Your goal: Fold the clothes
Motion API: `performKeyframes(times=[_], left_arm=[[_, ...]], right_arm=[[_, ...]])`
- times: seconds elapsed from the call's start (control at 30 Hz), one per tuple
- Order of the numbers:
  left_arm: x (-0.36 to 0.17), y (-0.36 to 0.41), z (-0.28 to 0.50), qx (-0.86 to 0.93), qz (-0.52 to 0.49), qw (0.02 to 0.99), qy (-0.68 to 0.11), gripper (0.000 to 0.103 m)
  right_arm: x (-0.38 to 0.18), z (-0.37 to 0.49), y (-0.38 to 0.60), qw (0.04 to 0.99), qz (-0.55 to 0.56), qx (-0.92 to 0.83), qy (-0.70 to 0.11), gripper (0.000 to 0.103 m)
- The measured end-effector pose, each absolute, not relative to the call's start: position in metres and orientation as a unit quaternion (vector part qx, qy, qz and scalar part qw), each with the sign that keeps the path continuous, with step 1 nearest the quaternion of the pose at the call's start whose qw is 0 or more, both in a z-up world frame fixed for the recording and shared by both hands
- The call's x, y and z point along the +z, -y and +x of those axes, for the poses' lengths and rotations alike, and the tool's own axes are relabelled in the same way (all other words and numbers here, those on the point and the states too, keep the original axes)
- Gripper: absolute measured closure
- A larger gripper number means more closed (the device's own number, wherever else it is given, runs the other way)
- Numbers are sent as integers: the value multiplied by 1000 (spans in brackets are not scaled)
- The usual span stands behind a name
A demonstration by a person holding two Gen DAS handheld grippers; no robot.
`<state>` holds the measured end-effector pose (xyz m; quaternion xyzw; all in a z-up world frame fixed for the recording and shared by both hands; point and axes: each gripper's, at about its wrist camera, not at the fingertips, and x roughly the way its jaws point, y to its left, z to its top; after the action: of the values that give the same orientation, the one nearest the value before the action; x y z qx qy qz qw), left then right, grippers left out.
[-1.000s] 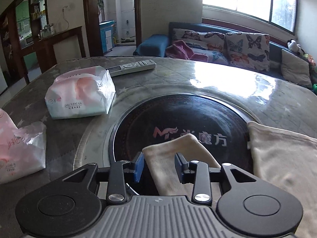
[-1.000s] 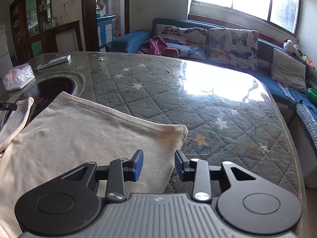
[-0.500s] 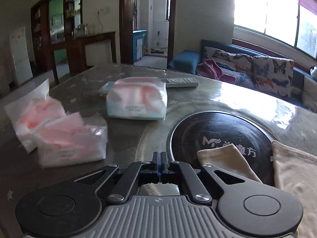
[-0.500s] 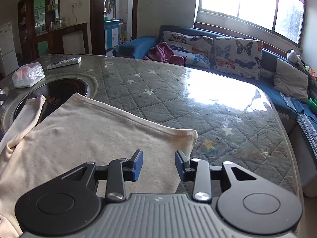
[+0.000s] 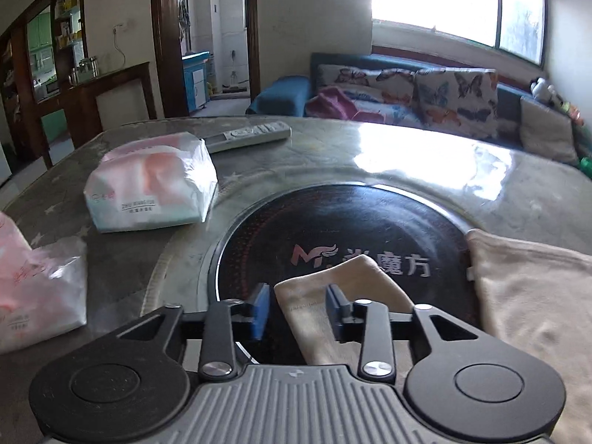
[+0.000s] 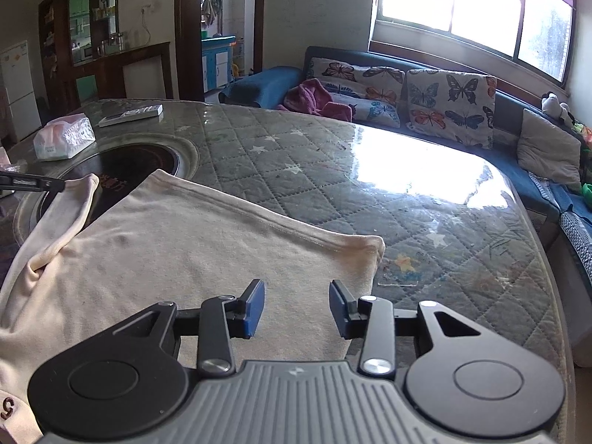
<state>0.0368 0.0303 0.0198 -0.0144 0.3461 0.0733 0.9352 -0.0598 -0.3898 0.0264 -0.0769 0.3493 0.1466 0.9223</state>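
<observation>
Left gripper (image 5: pixel 296 309): blue-padded jaws standing wide apart, gripping nothing; the cuff end of the cream cotton garment's sleeve (image 5: pixel 333 296) is lying partly in the gap, over the black round glass cooktop (image 5: pixel 333 214) set into the table.

Right gripper (image 6: pixel 296 307): jaws likewise spread wide, holding nothing, hovering over the hem corner of the cream long-sleeved cotton garment (image 6: pixel 185 251), which is lying flat on the grey quilted star-print table cover (image 6: pixel 333 170) under a glossy sheet.

Beyond the cooktop, a white-and-pink plastic tissue pack (image 5: pixel 151 185) is sitting near a white rectangular remote control (image 5: pixel 248 136). Farthest back, a blue sofa with butterfly-print cushions (image 6: pixel 444 100) is standing under the window.
</observation>
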Motion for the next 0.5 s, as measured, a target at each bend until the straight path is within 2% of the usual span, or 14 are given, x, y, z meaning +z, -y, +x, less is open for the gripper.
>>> performKeyframes(times=[0.13,0.2,0.5], left_arm=[[15,-31,41,67,-22,935,-348,63],[16,-33,41,64,-33,936,-345,92],[49,-60,-14,139,-46,941,-306,95]], right_arm=[[29,-63,391,923,-75,148,-347,64],[29,-65,391,924,-74,148,-346,64],[24,-81,389,923,-71,154,-347,64]])
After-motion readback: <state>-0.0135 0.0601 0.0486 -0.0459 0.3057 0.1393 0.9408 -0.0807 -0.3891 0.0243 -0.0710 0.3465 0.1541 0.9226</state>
